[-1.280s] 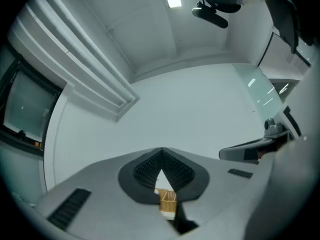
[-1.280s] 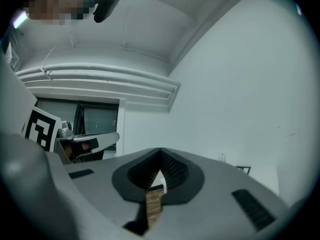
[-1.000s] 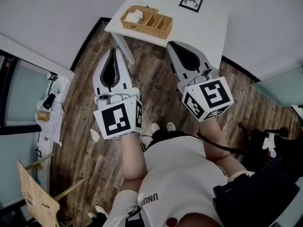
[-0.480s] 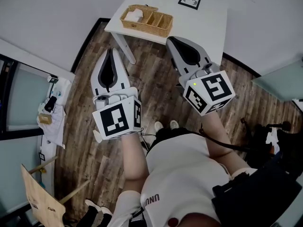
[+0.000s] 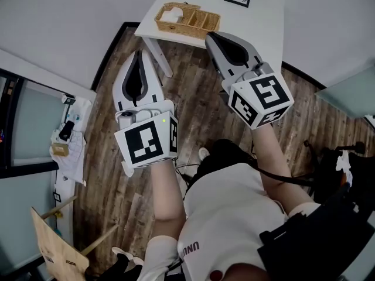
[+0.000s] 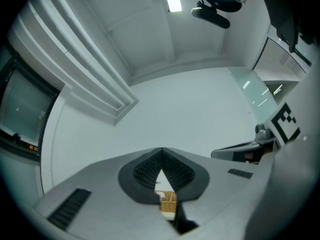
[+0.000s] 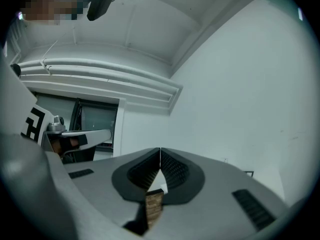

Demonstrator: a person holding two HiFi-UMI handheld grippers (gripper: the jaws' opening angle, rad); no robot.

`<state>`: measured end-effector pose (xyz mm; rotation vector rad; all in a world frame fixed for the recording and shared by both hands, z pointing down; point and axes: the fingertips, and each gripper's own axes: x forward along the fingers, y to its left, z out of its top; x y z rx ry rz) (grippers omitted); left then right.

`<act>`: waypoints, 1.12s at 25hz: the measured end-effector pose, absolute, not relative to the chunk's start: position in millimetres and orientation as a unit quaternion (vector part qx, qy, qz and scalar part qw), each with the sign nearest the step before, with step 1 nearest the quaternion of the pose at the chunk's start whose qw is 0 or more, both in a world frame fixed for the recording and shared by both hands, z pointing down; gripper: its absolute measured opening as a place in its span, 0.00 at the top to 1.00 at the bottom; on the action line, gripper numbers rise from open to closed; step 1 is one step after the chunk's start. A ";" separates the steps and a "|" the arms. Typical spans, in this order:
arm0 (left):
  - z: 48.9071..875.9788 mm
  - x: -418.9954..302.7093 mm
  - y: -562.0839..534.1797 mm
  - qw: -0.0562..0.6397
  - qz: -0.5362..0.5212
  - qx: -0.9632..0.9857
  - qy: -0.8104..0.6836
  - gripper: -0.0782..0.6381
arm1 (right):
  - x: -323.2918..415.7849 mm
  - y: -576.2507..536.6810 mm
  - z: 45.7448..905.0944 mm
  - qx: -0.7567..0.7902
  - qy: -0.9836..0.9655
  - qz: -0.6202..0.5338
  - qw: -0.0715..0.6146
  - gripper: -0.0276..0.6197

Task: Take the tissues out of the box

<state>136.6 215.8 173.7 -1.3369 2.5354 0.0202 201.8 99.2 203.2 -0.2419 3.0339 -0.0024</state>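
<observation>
Both tools have crept toward the top of the frame since a second ago. At centre left, the left tool hangs over the wooden floor, jaws pressed together and empty. The right tool is likewise closed on nothing, just below the wicker basket. That basket stands at upper centre on the white desk, with tissues in its leftmost compartment.

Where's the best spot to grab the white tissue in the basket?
Probably pinch the white tissue by its exposed top, coming straight down from above. It sits in the end compartment of the wicker basket, whose walls surround it and would block a sideways approach.
</observation>
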 end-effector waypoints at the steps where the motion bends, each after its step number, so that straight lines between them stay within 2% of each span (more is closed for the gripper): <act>1: 174.4 134.6 218.4 0.136 0.009 -0.462 0.877 0.87 | 200.9 101.2 203.9 -0.083 0.995 -0.001 0.049 0.93; 14: 206.8 109.6 228.6 0.098 0.017 -0.446 0.890 0.87 | 189.2 91.8 218.7 -0.109 0.993 -0.013 0.050 0.93; 28: 201.2 30.0 186.6 0.104 0.019 -0.435 0.894 0.87 | 106.1 36.5 215.7 -0.106 0.993 -0.007 0.049 0.93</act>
